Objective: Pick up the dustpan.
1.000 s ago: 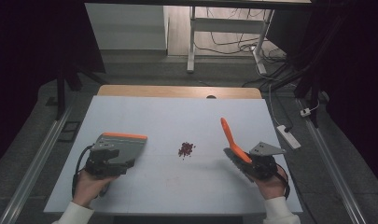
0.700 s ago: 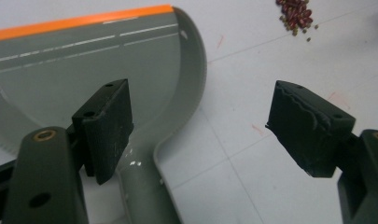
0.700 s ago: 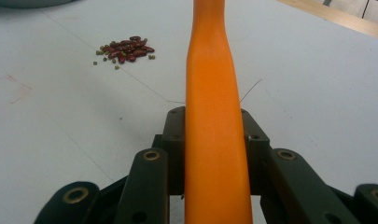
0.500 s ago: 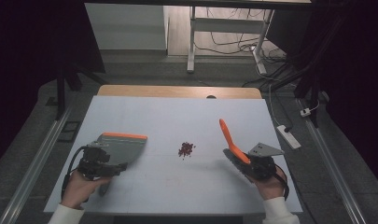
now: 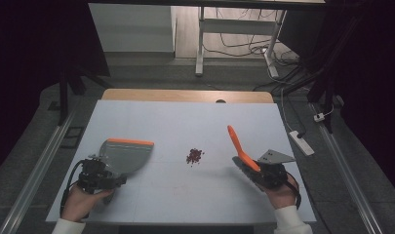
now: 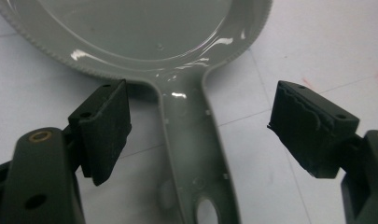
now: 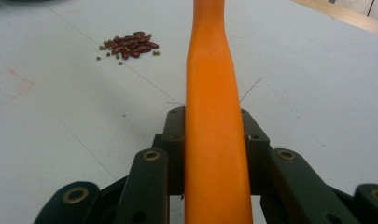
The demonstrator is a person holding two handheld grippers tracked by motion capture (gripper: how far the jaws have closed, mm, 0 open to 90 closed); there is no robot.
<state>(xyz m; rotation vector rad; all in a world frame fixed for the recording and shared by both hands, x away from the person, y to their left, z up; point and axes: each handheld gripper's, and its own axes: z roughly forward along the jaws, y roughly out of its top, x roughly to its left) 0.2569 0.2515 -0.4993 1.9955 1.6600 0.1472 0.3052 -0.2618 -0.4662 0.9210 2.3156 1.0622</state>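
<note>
The grey dustpan (image 5: 124, 155), orange-edged, is laid flat left of the bean pile (image 5: 194, 155), its handle straddled by the left gripper (image 6: 200, 128), whose jaws are spread, apparently for grasping. The orange brush handle (image 7: 215, 116) is pinched by the right gripper (image 5: 256, 170), presumably for sweeping the small red-brown beans at mid-table

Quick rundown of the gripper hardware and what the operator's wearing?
Both grippers are black, each with two blocky jaws on linkage arms with brass-coloured pivot pins. The left gripper trails a black cable looping by the hand. The right gripper carries a grey three-cornered plate on top. White sleeve cuffs show at both wrists.
</note>
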